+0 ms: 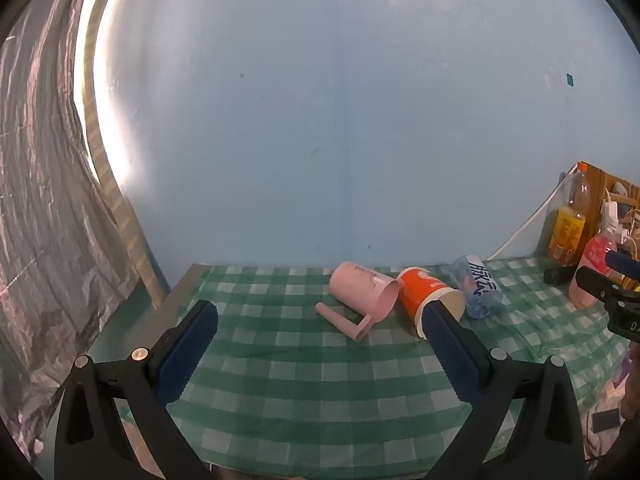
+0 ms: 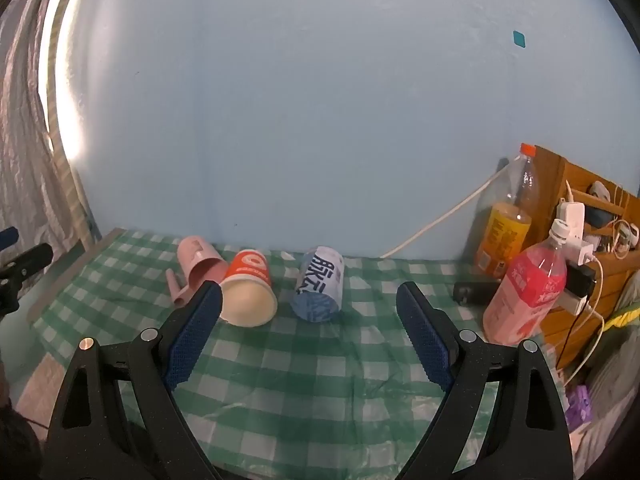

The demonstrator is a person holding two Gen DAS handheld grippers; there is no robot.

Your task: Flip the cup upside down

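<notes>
Three cups lie on their sides on the green checked tablecloth (image 1: 304, 368), near the wall. A pink handled cup (image 1: 362, 292) is at the left, an orange paper cup (image 1: 428, 294) in the middle, a blue and white cup (image 1: 476, 286) at the right. They also show in the right wrist view: the pink cup (image 2: 198, 268), the orange cup (image 2: 248, 288) and the blue cup (image 2: 320, 284). My left gripper (image 1: 320, 312) is open and empty, short of the cups. My right gripper (image 2: 310, 296) is open and empty, just in front of the blue cup.
A pink drink bottle (image 2: 528, 288) and an orange drink bottle (image 2: 506, 224) stand at the right by a wooden shelf (image 2: 592, 216) with chargers and cables. A black object (image 2: 474, 292) lies by the bottles. A white cable (image 2: 436, 216) runs along the wall. The table's left edge (image 1: 176, 292) is near.
</notes>
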